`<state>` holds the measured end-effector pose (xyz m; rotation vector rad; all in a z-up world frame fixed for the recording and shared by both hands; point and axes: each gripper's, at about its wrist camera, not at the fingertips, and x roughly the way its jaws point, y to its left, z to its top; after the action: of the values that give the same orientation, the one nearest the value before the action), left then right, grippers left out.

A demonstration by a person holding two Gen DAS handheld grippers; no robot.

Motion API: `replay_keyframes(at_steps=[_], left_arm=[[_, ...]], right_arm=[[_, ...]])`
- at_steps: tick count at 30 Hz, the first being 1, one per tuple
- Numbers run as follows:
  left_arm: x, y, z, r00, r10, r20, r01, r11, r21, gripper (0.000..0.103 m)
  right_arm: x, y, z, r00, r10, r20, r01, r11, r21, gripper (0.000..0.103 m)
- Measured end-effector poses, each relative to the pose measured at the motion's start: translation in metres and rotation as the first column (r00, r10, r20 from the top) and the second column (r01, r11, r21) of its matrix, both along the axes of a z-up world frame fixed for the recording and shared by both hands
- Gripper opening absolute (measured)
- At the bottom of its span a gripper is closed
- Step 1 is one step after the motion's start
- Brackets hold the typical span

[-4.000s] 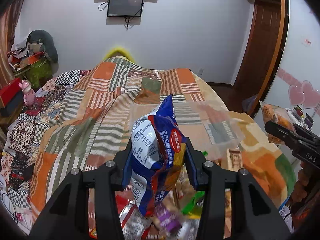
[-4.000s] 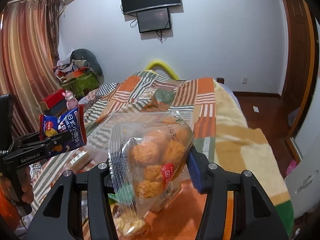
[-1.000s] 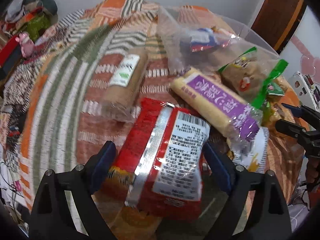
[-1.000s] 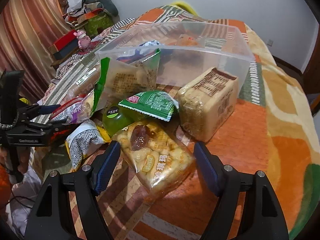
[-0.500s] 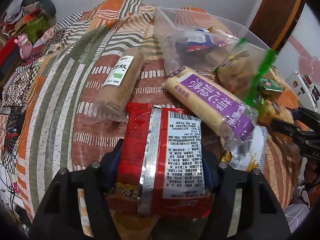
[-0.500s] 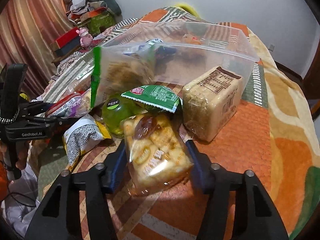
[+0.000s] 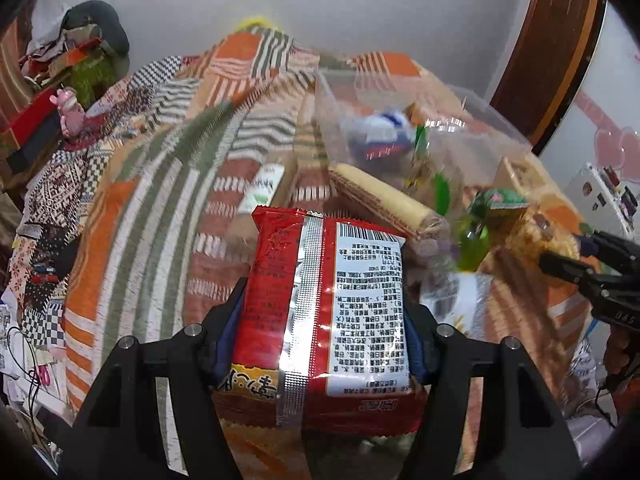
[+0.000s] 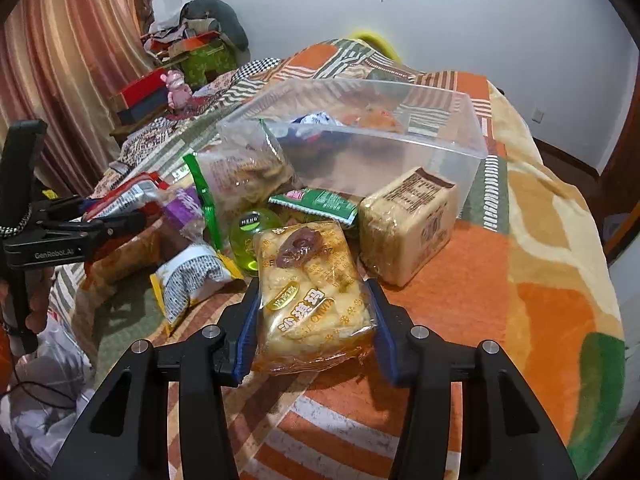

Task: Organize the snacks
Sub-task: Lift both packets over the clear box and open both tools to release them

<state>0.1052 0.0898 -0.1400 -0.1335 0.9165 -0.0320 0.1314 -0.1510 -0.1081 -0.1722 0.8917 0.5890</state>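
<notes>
My left gripper [image 7: 324,324] is shut on a red noodle packet [image 7: 324,312] and holds it lifted off the bed, tilted up. My right gripper [image 8: 308,328] is shut on a clear bag of yellow pastry [image 8: 312,292], just above the blanket. A clear plastic bin [image 8: 460,136] sits behind the snack pile and holds a blue packet [image 8: 316,120] and an orange snack bag [image 8: 376,116]. The left gripper also shows at the left of the right wrist view [image 8: 132,216], and the right gripper at the right of the left wrist view [image 7: 560,260].
Loose snacks lie in front of the bin: a brown bread loaf [image 8: 412,220], a green packet [image 8: 316,200], a green jelly cup [image 8: 252,240], a green-edged biscuit bag [image 8: 240,172], a purple wafer pack [image 8: 184,208], a white-yellow packet [image 8: 192,276]. The bed drops off at the right.
Both grippers closed on their packets and lifted them. The left one raised the red packet and tilted it up; the right one pulled the pastry bag off the blanket.
</notes>
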Motion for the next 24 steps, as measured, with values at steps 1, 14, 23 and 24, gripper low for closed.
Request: replay_keyframes(at_steps=[1, 14, 23, 24], left_arm=[[0.0, 0.001, 0.005, 1.0, 0.004, 0.014, -0.004, 1.0, -0.001, 0.065], [0.024, -0.016, 0.068, 0.985, -0.02, 0.173, 0.024, 0.999, -0.021, 0.065], [0.064, -0.042, 0.088, 0.972, -0.056, 0.228, 0.061, 0.998, -0.016, 0.065], [0.069, -0.045, 0.089, 0.972, -0.059, 0.229, 0.065, 0.998, -0.016, 0.065]], right_arm=[[0.0, -0.001, 0.002, 1.0, -0.006, 0.006, 0.006, 1.0, 0.004, 0.046], [0.013, -0.015, 0.054, 0.987, -0.081, 0.136, 0.069, 0.994, 0.09, 0.045], [0.037, -0.018, 0.076, 0.968, -0.138, 0.211, 0.115, 0.986, 0.117, 0.045], [0.041, -0.018, 0.076, 0.966, -0.143, 0.216, 0.119, 0.986, 0.118, 0.045]])
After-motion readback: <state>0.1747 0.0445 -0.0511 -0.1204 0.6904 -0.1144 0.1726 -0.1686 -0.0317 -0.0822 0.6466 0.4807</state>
